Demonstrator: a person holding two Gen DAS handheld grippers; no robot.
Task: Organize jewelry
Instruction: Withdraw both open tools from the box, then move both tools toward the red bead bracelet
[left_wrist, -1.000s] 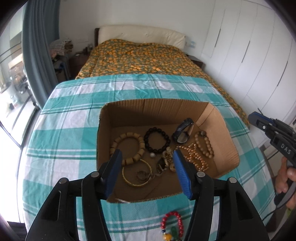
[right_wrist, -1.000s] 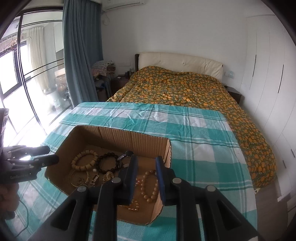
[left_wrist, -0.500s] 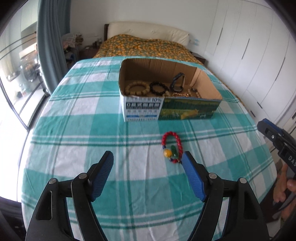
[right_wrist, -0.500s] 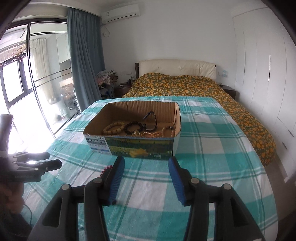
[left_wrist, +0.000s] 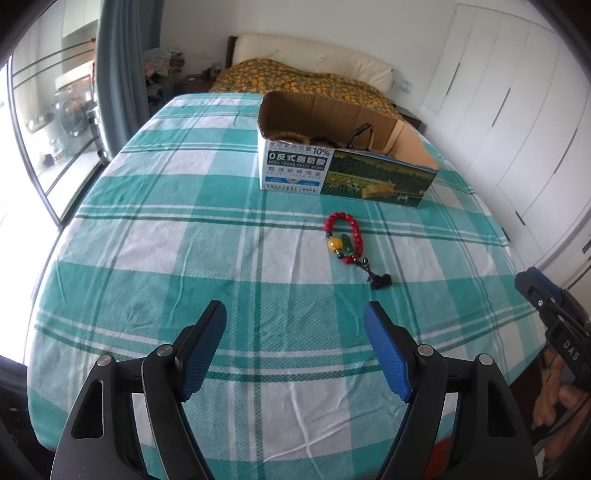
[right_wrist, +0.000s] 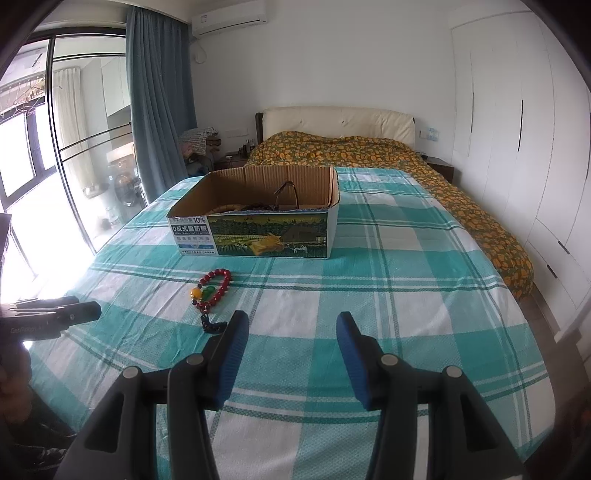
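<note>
A red bead bracelet (left_wrist: 343, 236) with a yellow bead, a green charm and a dark tassel lies on the checked tablecloth, in front of a cardboard box (left_wrist: 347, 173). Several bracelets show just above the box's rim, and a dark strap (left_wrist: 364, 131) sticks up. My left gripper (left_wrist: 294, 306) hovers open and empty, short of the bracelet. My right gripper (right_wrist: 291, 319) is also open and empty, with the bracelet (right_wrist: 216, 286) ahead to its left and the box (right_wrist: 258, 236) beyond.
The teal and white tablecloth (left_wrist: 166, 258) drops off at the near edge. Behind the table is a bed with an orange patterned quilt (right_wrist: 351, 151). White wardrobes (right_wrist: 517, 129) line the right side. Glass doors and a blue curtain (right_wrist: 155, 110) are on the left.
Both grippers have pulled back from over the box toward the table's near edge, and both jaws stand wider. The red bracelet now lies ahead of them on the cloth.
</note>
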